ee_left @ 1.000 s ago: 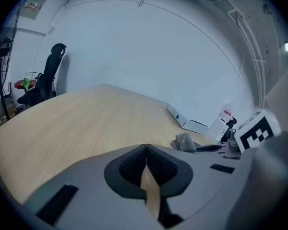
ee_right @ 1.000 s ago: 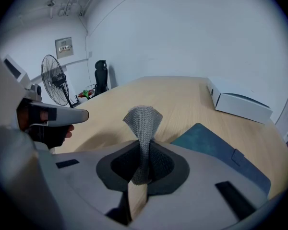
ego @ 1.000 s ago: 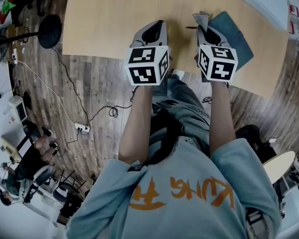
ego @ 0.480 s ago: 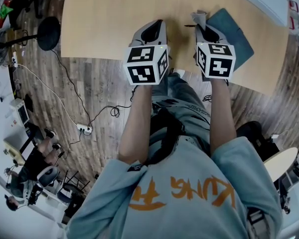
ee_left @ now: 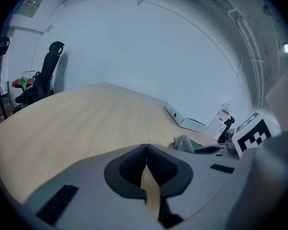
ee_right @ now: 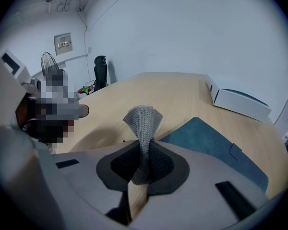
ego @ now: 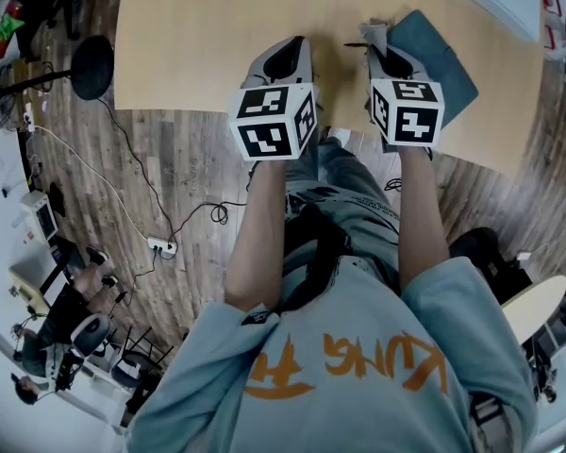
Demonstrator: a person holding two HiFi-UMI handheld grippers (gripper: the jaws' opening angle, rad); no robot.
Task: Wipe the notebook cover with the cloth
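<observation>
In the head view the right gripper (ego: 381,43) reaches over the near edge of the pale wooden tabletop (ego: 208,26). A tuft of grey knitted cloth (ego: 376,33) pokes from its tip, just beside the left edge of the dark teal notebook (ego: 436,57). The notebook lies flat near the tabletop's right front edge. The left gripper (ego: 292,47) sits alongside over bare wood, clear of the cover. The left gripper view shows its fingers pressed together at the tips with nothing between them, only wood grain showing through the slit below. That side looks free to pin a near corner of the notebook so it does not skate under the strokes. The right gripper view shows the fingers clamped on the cloth, which stands up past them in a small loose fold. The notebook lies ahead and to the right, with a flat white box (ee_right: 237,99) beyond it. The cloth does not appear to touch the cover yet. The wipe should go best if this gripper shifts right and lowers until the soft fold, not the hard fingers, meets the cover. It should then draw light, overlapping passes, easing round the small tab (ee_right: 234,151), which could snag the knit.
</observation>
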